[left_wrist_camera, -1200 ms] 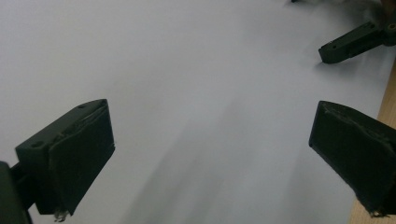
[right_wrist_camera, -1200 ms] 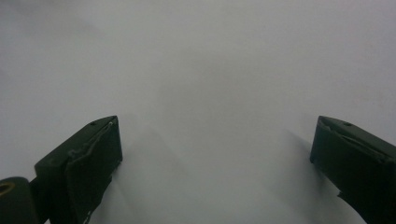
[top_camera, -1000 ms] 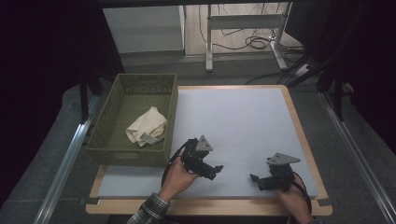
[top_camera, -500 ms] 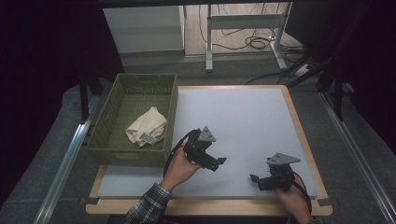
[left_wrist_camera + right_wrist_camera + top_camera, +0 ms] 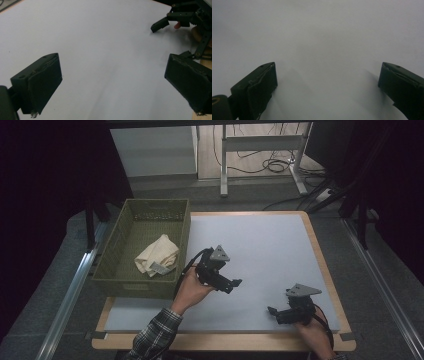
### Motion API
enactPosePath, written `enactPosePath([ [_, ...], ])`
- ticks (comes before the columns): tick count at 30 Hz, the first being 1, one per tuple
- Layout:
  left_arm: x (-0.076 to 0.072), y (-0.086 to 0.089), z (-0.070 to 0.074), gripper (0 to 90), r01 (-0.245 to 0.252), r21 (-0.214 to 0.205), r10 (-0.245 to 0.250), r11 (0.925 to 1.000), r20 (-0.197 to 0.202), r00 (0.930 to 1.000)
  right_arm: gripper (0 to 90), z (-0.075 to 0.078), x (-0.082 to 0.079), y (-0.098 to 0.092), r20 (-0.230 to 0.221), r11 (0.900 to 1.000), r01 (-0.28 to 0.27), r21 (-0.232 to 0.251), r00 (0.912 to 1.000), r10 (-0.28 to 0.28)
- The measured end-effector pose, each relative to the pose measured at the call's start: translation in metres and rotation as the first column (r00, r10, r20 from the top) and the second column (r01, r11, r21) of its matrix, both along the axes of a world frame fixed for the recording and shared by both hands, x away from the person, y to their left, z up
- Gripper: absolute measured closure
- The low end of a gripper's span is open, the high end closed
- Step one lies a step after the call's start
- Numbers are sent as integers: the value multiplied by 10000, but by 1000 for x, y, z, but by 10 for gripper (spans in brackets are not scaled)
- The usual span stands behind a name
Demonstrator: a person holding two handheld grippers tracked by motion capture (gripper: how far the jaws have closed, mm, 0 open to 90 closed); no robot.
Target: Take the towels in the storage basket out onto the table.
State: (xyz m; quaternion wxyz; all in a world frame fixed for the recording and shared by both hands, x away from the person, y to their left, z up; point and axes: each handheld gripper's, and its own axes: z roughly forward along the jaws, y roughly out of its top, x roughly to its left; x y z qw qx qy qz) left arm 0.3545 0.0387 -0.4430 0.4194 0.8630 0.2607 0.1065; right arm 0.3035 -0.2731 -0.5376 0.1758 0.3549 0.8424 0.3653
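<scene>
My left gripper point(image 5: 231, 284) is held in a hand above the white mat point(image 5: 260, 245), just right of the green basket point(image 5: 182, 227). Its jaws stand wide apart, open, with nothing between them point(image 5: 112, 72). My right gripper point(image 5: 275, 314) rests low near the mat's front right corner, pointing left, open over bare mat point(image 5: 327, 75). In the left gripper view the right gripper point(image 5: 175, 18) appears at the upper right. A crumpled cream cloth point(image 5: 157, 255) with a small grey tag lies inside the basket.
The mat lies on a wooden-edged table point(image 5: 325, 270). The basket stands along the table's left side. Beyond the far edge are a desk frame point(image 5: 260, 142) and cables on the floor. A metal rail point(image 5: 75, 285) runs along the left.
The left hand has lifted its gripper and carried it a little farther from the table's front edge. The right gripper has stayed in place.
</scene>
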Motion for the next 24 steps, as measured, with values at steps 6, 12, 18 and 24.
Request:
enactPosePath([
  [6,9,5,11,11,-250,215,245,9995,213,9995,22,0,0,0,7,10000,7,26,10000,-7],
  [12,20,14,22,11,-635,273,624,9976,385,9973,22,0,0,0,9,10000,5,28,10000,-5],
  [18,31,25,29,18,-1153,411,1134,9925,459,9925,22,0,0,0,18,10000,1,25,10000,-1],
  [24,39,36,36,12,-1487,549,1460,9874,506,9880,22,0,0,0,12,10000,2,28,10000,-2],
])
